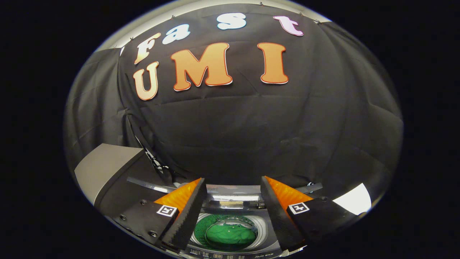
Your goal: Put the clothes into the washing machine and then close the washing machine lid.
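One green garment (230, 234), crumpled, lying at the bottom of the washing machine (267, 219), inside its round perforated metal drum; seen between the fingers. Machine top grey, glossy, lid raised at the back. Gripper (233, 196) above the opening, jaws spread wide, holding nothing; fingers (187, 216) ridged black with orange backs. Beyond: wrinkled black cloth wall (251, 129); grey flat-topped box (104, 169) alongside.

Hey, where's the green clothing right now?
In the gripper view, the green clothing lies inside the washing machine drum, seen below the gap of the open, empty claw, with the machine's control panel at the near edge.
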`<state>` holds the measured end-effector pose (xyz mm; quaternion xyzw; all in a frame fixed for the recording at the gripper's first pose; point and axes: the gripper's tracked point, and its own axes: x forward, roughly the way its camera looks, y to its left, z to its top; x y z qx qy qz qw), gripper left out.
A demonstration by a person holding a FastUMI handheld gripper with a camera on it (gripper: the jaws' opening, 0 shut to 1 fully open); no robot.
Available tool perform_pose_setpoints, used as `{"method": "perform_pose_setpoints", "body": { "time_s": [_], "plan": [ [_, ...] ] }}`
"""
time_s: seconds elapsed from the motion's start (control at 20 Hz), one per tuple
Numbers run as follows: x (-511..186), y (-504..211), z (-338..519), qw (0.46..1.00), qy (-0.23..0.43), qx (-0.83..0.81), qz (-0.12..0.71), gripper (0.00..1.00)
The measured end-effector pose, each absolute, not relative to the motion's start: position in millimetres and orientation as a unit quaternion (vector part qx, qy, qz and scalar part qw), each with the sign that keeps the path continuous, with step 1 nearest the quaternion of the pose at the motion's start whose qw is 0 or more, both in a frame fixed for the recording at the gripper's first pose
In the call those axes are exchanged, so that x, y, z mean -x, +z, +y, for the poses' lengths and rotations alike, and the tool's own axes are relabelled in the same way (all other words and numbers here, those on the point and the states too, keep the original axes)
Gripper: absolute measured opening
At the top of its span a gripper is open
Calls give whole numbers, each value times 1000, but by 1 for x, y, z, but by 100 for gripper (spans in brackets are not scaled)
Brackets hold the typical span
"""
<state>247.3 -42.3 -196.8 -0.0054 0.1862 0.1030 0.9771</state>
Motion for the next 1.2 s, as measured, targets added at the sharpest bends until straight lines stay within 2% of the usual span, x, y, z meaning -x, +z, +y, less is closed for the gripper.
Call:
{"method": "perform_pose_setpoints", "body": {
  "time_s": [0.25,0.55,1.2],
  "plan": [
    [-215,-217,-47,976,96,4,194,97],
    [-187,-277,-51,963,88,-1,253,98],
    [-183,-205,-51,975,99,-2,199,97]
  ]
}}
